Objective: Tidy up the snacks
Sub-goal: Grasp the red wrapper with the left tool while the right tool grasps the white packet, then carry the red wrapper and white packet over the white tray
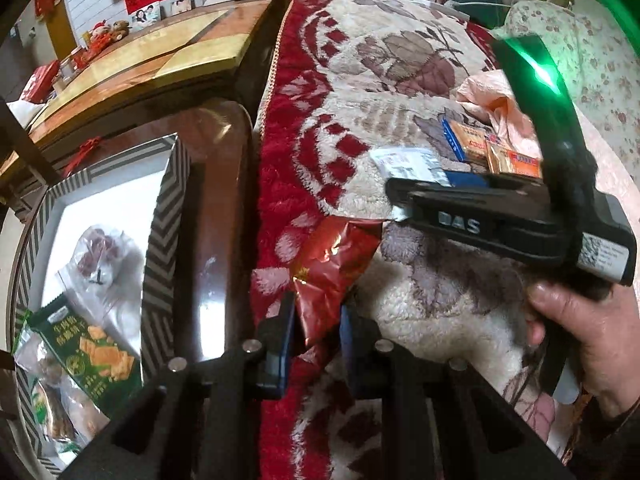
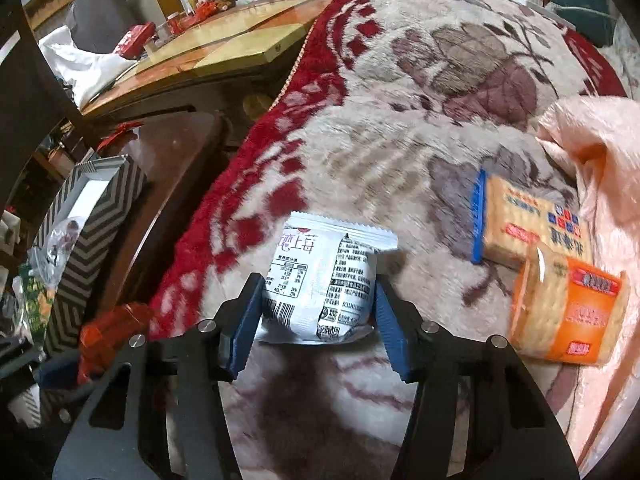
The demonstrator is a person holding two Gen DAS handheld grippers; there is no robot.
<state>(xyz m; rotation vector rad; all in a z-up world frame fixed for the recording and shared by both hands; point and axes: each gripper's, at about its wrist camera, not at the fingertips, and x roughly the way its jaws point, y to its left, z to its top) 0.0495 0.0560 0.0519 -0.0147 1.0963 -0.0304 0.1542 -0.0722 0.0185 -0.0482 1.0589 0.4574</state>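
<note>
My left gripper is shut on a red foil snack packet, held over the blanket's red border. To its left, a striped box holds a green cracker packet and a clear bag. In the right wrist view, my right gripper has its blue pads against both sides of a white printed packet lying on the blanket. Two cracker packs lie to the right, one blue-edged and one orange. The right gripper and the hand holding it also show in the left wrist view.
A fleecy red and cream blanket covers the seat. A pink plastic bag lies crumpled at its right. The striped box stands on a dark wooden side table. Beyond is a glossy wooden table with toys and photos.
</note>
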